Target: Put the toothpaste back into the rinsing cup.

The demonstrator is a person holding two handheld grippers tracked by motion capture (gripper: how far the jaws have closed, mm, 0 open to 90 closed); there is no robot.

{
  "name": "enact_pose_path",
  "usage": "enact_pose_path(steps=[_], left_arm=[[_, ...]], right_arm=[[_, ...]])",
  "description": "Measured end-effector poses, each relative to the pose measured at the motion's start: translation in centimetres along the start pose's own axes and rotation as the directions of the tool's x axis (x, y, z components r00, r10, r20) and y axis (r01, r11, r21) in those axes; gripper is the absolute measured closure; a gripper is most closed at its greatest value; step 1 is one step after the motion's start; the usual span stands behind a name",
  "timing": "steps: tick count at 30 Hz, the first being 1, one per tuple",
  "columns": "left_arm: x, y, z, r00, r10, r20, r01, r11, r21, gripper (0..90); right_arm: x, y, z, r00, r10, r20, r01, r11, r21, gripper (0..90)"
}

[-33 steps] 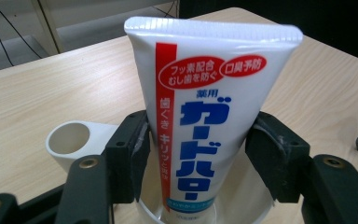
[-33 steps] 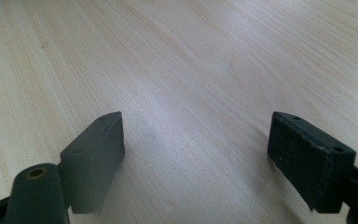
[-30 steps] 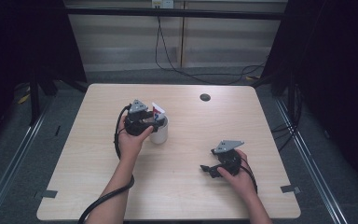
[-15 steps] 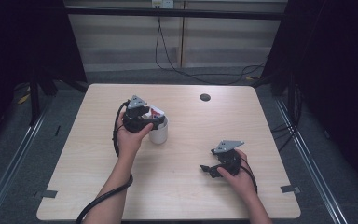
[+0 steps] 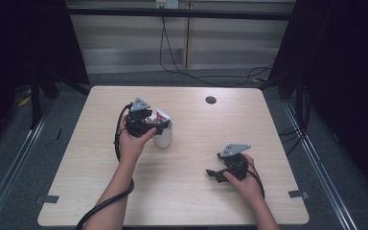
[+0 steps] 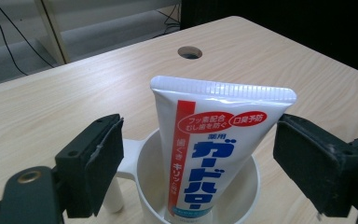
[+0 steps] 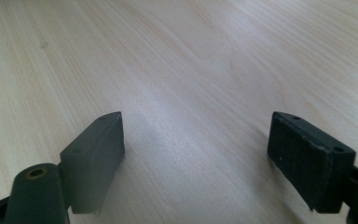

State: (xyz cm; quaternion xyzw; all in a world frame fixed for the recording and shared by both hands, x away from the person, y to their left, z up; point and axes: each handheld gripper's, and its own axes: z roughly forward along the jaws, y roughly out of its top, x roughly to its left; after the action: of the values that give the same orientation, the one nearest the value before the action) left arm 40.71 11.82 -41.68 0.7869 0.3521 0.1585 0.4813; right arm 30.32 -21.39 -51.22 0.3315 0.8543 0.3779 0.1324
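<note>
Left claw stands with its jaws spread wide on either side of the toothpaste tube, and neither pad touches it: there is a clear gap at the tube's 9 o'clock side and the other pad sits just off the crimped edge at 3 o'clock. Those jaws have just been opening, and compared with a second ago, when the claw sat closed over the tube in the high view, the grip has plainly been let go. I judge this the release that ends the placing step: the tube now stands on its own, cap down, leaning against the rim of the white cup, so what remains for this hand is to back away without knocking it.

On the table, seen from the high view, the cup with the tube sits a little toward 10 o'clock of the table's middle, the left claw touching close at its 9 o'clock. The right claw rests well apart toward 4 o'clock, jaws wide and empty over bare wood.

The tube carries blue Japanese lettering, ガードハロー, with 薬用 above it, a red vertical stripe, and red ovals reading フッ素配合 むし歯を防ぐ and 口臭予防.
</note>
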Motion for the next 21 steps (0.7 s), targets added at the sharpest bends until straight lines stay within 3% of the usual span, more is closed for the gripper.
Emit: enact_pose_path(steps=[11, 21], left_arm=[[0.3, -0.2, -0.6, 1.0, -0.008, 0.003, 0.008, 0.9999, 0.006, 16.3], [0.3, -0.6, -1.1, 0.9996, 0.019, 0.021, -0.02, 0.9991, 0.038, 16.2]], right_arm=[[0.0, 0.0, 0.0, 1.0, 0.001, -0.001, -0.001, 1.0, 0.001, 18.4], [0.0, 0.0, 0.0, 1.0, 0.003, -0.001, -0.003, 1.0, 0.002, 18.4]])
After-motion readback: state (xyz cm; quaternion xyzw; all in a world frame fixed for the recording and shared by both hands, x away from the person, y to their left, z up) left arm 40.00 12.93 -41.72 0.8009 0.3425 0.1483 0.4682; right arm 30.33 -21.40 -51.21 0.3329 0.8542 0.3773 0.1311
